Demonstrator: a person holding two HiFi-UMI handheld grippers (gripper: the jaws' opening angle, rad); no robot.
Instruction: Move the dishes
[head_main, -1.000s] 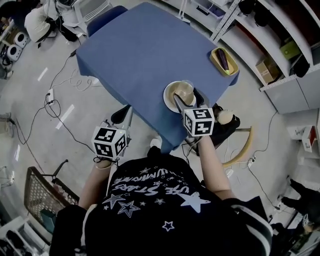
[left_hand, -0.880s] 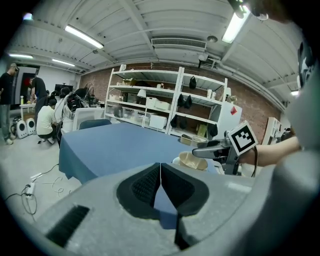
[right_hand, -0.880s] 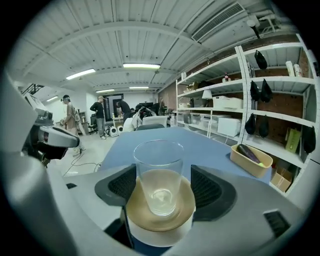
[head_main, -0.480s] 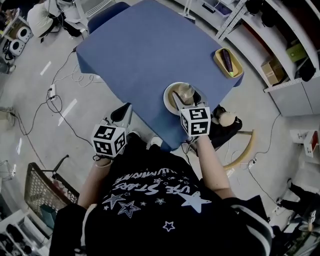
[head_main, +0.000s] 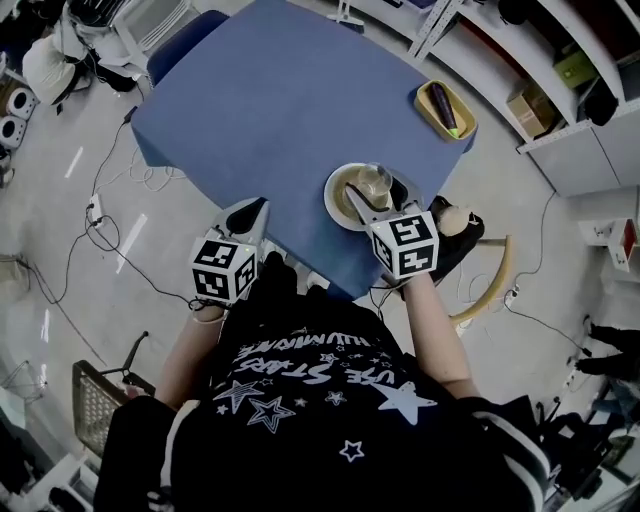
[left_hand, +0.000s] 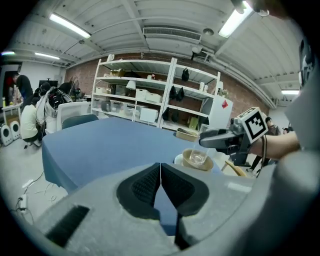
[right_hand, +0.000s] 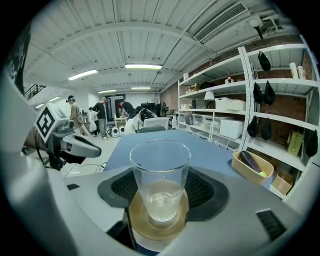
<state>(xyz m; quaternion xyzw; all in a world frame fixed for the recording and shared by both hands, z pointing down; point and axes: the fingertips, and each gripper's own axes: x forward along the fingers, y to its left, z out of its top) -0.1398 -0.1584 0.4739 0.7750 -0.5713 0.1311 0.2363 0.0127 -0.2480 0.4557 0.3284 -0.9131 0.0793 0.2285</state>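
A clear glass (right_hand: 160, 167) stands in a tan bowl (right_hand: 136, 226) on a white plate (head_main: 338, 202) at the near edge of the blue table (head_main: 270, 110). My right gripper (right_hand: 160, 189) has a jaw on each side of the glass and looks shut on it; in the head view the right gripper (head_main: 374, 203) reaches over the plate. In the left gripper view the glass (left_hand: 198, 156) and right gripper (left_hand: 216, 139) show side-on. My left gripper (left_hand: 160, 180) is shut on nothing, and in the head view the left gripper (head_main: 248, 215) hangs just off the table's near left edge.
A yellow tray (head_main: 432, 120) with an eggplant (head_main: 446, 108) sits at the table's right corner. A blue chair (head_main: 185, 40) stands at the far side, a wooden chair (head_main: 490, 290) near right. Shelves (head_main: 540, 60) line the right; cables (head_main: 105, 200) lie on the floor.
The head view has shifted a little. The left gripper has come slightly closer to the table edge. The right gripper stays at the glass in the bowl.
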